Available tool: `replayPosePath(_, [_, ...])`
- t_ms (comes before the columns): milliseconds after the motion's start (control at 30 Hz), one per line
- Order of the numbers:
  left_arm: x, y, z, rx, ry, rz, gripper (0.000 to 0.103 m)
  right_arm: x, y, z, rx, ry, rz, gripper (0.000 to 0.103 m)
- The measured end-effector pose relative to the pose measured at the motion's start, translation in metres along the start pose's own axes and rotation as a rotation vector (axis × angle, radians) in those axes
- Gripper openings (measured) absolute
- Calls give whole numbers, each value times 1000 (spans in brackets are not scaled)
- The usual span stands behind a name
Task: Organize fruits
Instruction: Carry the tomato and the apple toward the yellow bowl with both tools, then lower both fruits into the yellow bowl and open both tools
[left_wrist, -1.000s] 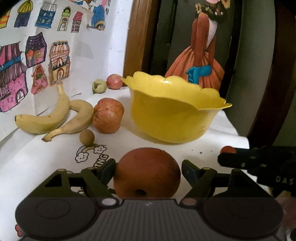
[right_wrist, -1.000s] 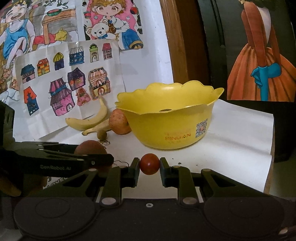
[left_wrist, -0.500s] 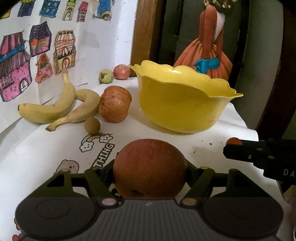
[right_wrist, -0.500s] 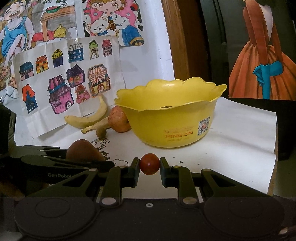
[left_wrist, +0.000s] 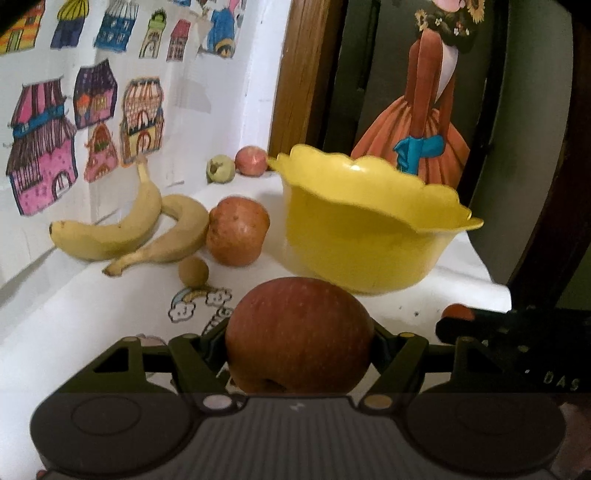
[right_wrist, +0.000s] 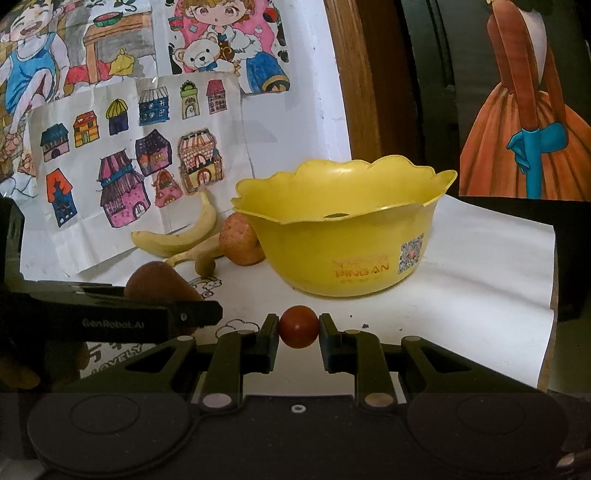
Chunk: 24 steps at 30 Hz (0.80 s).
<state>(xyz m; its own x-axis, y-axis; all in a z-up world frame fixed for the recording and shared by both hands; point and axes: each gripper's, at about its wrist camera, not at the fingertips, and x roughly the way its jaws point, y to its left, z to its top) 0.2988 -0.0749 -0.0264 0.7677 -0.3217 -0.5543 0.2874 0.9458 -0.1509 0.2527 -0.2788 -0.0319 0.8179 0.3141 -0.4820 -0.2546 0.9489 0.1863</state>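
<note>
Apple (left_wrist: 299, 332) sits clamped between the left jaws; small red fruit (right_wrist: 298, 326) pinched between the right jaws.

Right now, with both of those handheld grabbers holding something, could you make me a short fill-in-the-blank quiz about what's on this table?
1. The left gripper is shut on a large red ____.
2. The bowl near the middle of the table is coloured ____.
3. The right gripper pinches a small red fruit between its ____.
4. The two long yellow fruits lying by the wall drawings are ____.

Missing words: apple; yellow; fingers; bananas
</note>
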Motion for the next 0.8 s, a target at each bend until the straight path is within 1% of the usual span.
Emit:
replayPosePath(267, [-16, -6, 30, 19, -74, -8, 76, -7, -2, 9, -6, -32, 8, 25])
replayPosePath(367, [-18, -11, 45, 31, -107, -8, 76, -10, -5, 18, -11, -61, 5, 25])
replayPosePath(500, [-17, -17, 67, 23, -165, -37, 76, -12, -11, 35, -11, -120, -5, 25])
replayPosePath(633, [-4, -24, 87, 1, -199, -62, 76, -8, -20, 55, -24, -170, -30, 25])
replayPosePath(800, [28, -29, 102, -18, -192, -81, 76, 19, -40, 72, -38, -149, -87, 25])
